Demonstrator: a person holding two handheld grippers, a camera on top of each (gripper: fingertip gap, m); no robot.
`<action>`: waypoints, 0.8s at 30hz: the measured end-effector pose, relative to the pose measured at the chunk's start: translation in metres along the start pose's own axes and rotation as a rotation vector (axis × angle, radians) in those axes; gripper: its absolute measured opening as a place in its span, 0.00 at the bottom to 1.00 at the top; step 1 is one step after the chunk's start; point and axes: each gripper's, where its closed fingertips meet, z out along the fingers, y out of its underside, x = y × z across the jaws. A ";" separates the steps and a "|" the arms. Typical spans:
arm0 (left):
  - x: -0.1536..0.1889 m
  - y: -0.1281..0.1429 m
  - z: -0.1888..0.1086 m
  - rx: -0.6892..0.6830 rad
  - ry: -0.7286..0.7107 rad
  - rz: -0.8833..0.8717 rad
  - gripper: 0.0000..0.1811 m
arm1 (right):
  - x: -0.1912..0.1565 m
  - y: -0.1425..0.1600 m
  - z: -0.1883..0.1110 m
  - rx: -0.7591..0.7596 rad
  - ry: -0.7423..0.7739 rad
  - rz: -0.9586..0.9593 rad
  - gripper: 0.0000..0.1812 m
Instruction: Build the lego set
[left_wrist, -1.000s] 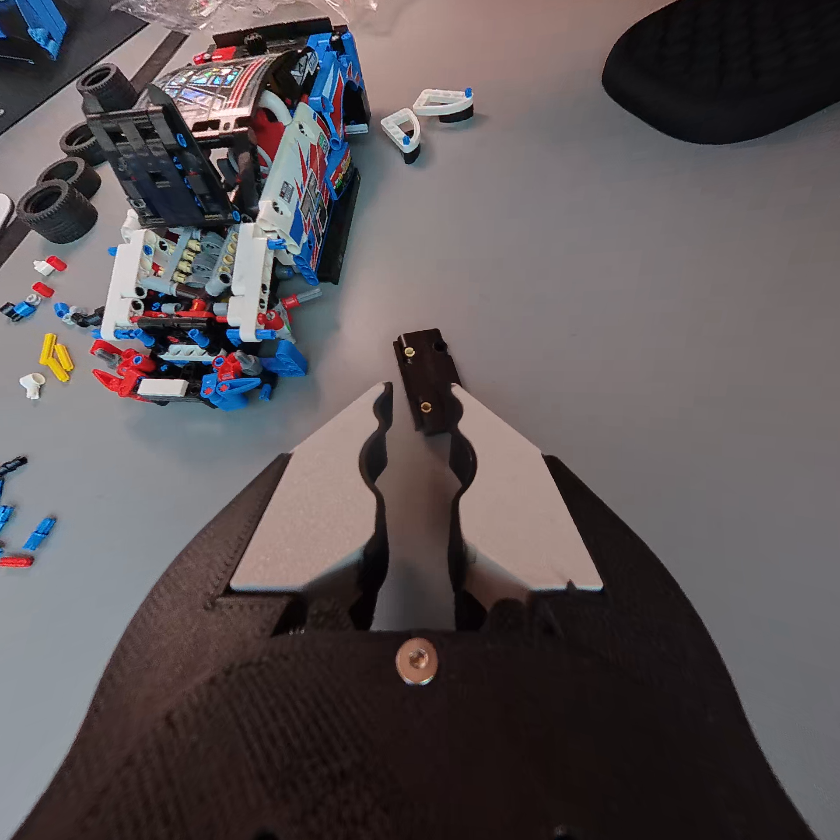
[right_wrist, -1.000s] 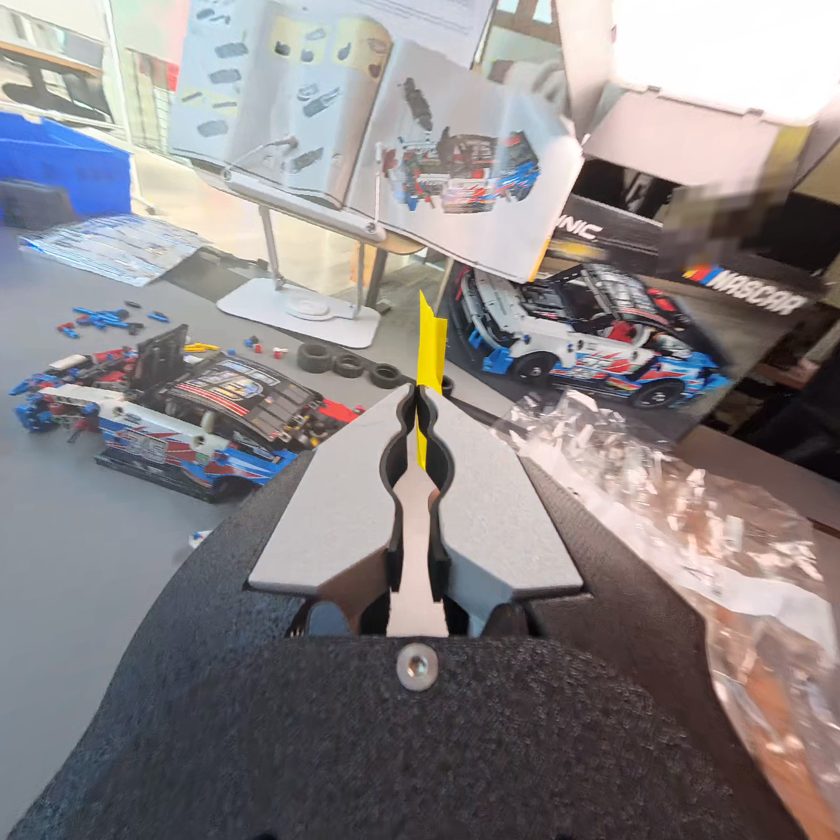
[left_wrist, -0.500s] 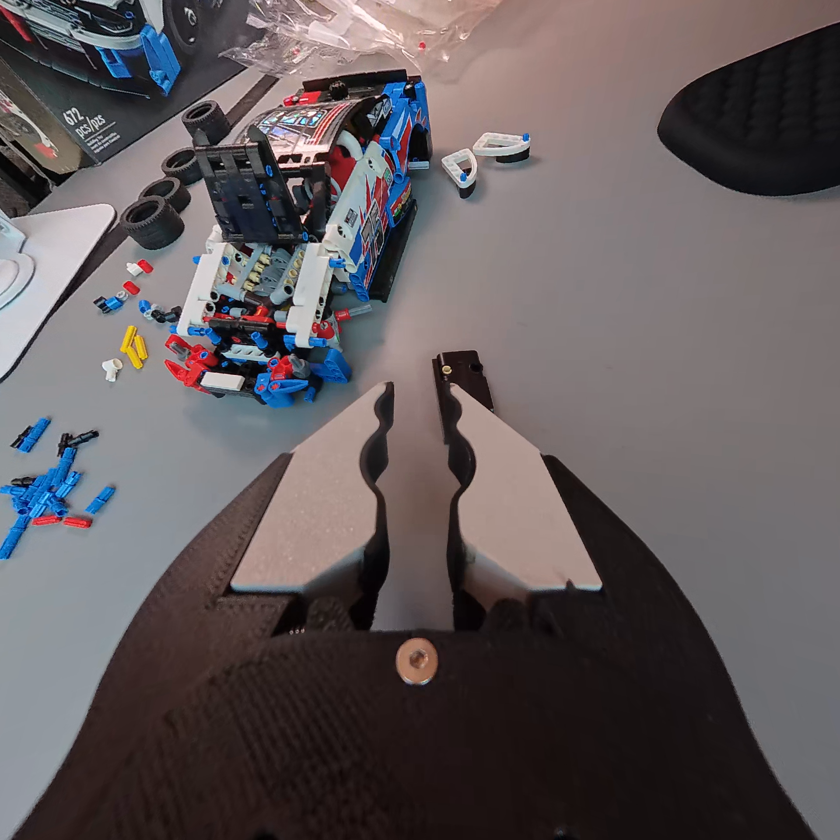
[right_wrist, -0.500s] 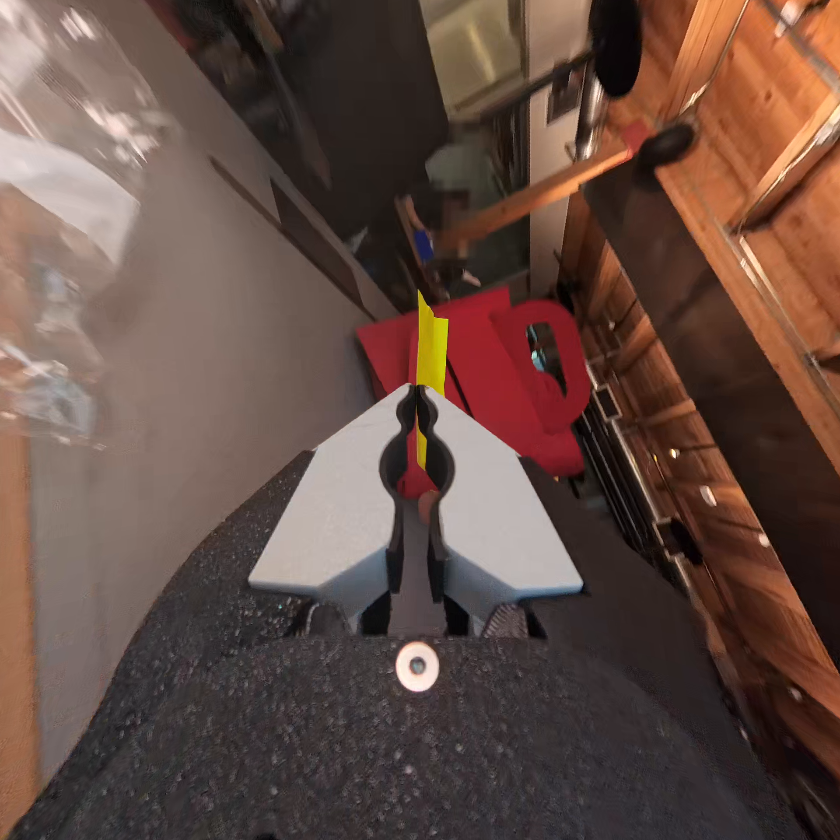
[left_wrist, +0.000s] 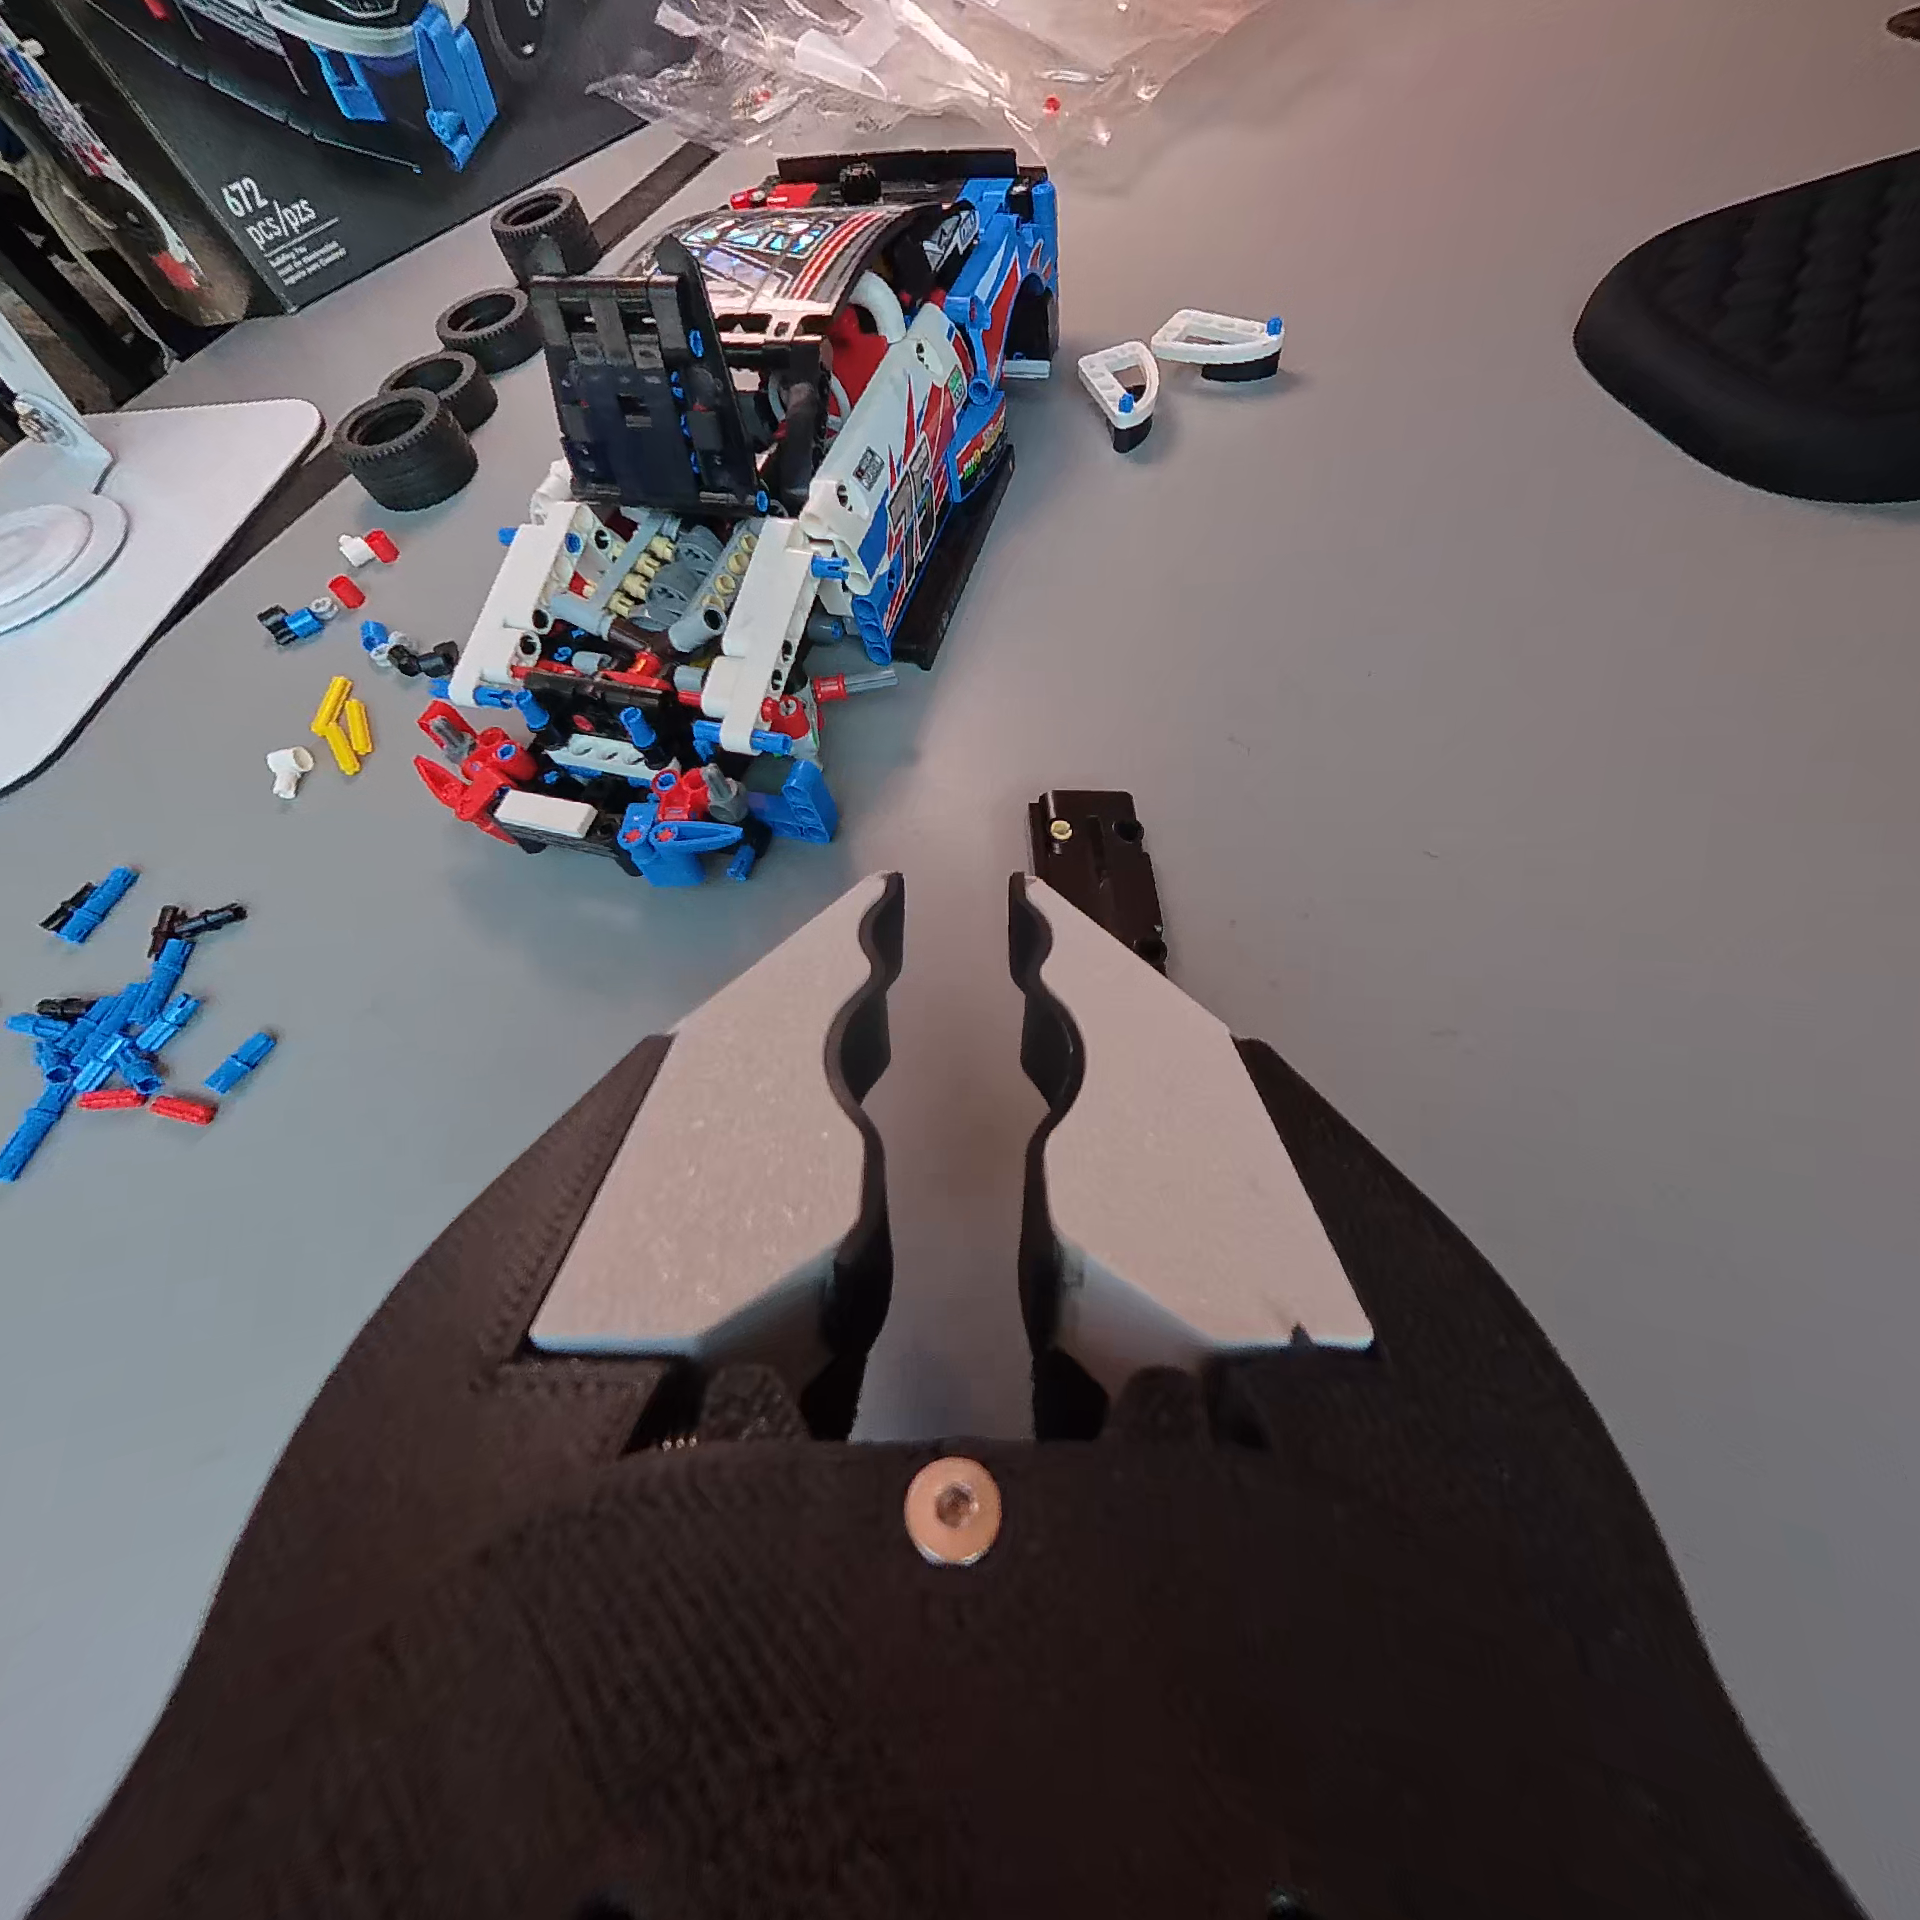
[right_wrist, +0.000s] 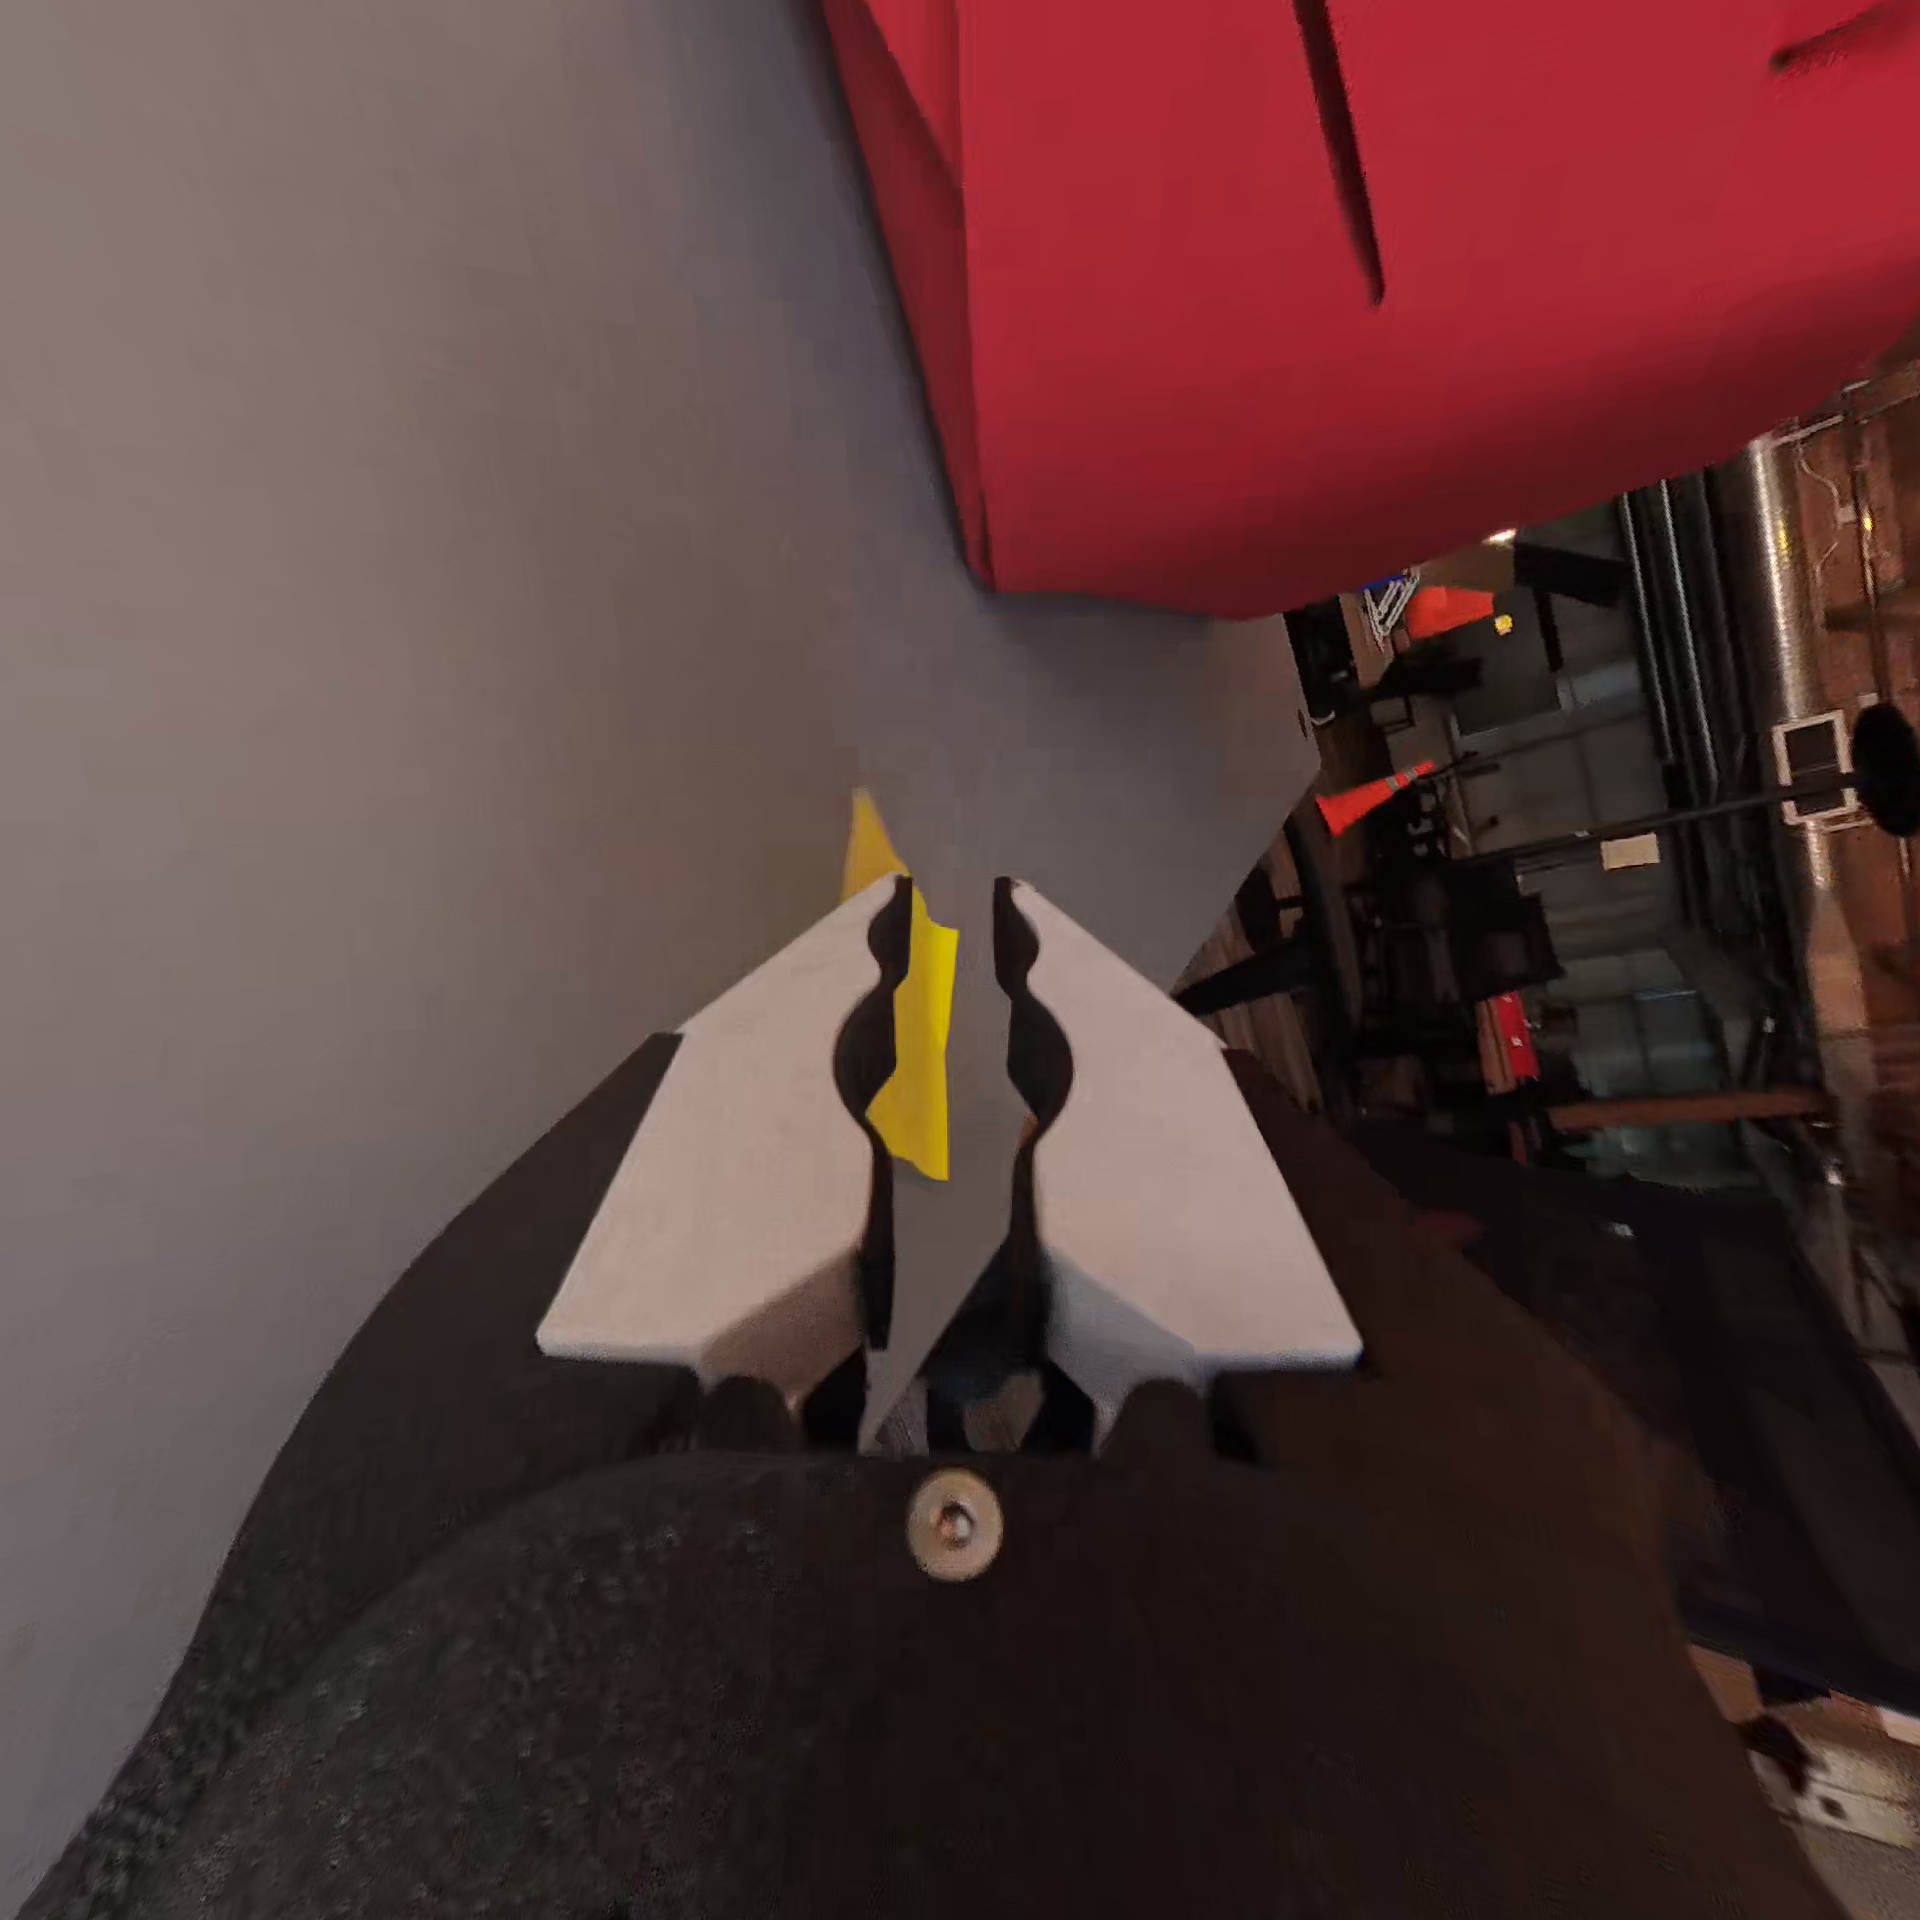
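The left gripper (left_wrist: 954, 883) is hovering with jaws apart and empty over the grey table (left_wrist: 1455, 831). Ahead and slightly left, the half-built lego car (left_wrist: 769, 540) is lying lengthwise away from it, so this hand looks nearer. The right gripper (right_wrist: 954, 883) is gaping narrowly, a yellow strip (right_wrist: 920, 1029) clinging to one finger, facing away from the car.

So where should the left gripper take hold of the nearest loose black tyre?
Probably from above, across the tyre's outer tread. It lies flat with its hole up, apart from the car, and the open left gripper looks wide enough only for its wall.
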 end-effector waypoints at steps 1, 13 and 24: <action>0.001 0.000 0.001 -0.003 0.003 -0.001 0.10 | -0.003 -0.003 -0.003 0.032 -0.014 0.026 0.11; 0.011 0.014 0.007 -0.085 0.070 -0.058 0.18 | -0.148 -0.193 -0.303 0.906 -0.762 0.332 0.40; 0.032 0.027 0.015 -0.202 0.139 0.047 0.15 | -0.413 -0.151 -0.607 1.111 -1.683 -0.691 0.33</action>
